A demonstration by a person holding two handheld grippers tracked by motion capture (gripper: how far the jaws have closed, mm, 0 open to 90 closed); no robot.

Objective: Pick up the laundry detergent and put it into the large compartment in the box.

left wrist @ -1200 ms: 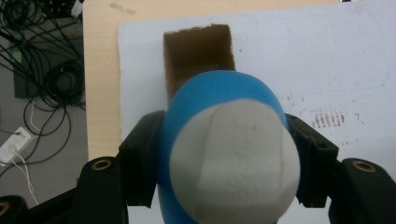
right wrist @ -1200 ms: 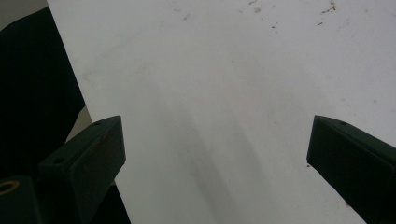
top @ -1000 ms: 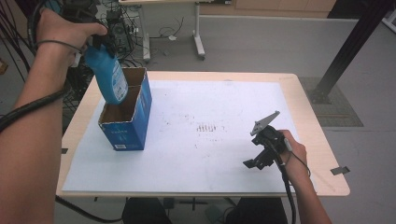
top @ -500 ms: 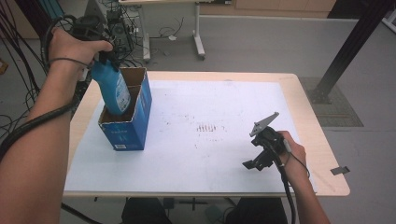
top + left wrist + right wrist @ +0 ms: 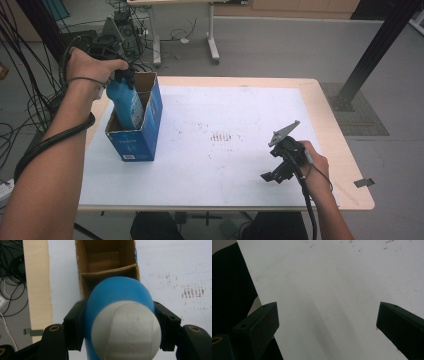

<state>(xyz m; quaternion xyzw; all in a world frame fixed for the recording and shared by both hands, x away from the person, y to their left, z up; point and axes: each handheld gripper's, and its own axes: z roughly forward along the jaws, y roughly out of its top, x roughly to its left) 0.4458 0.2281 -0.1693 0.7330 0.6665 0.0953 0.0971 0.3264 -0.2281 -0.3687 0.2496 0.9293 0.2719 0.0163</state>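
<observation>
While my left gripper pinches the blue bottle near its top — pads pressed on both sides of the body below the white cap, as the left gripper view shows — the bottle hangs nearly upright, long axis close to vertical with a slight lean; its lower part already sits inside the cardboard box at the far-left of the table. As I judge it, the coming move turns on this: the open compartment lies straight below the bottle, so the path is down along the bottle's own axis; in the left gripper view a cardboard divider crosses the box just beyond the bottle, splitting it into two cells, and the base must stay on the near side of that wall.

My right gripper rests at the near-right, well apart from the box, jaws spread over bare white sheet with nothing between them; the left hand is plainly the nearer one.

Counted — one bottle, one box with two compartments, two grippers.
</observation>
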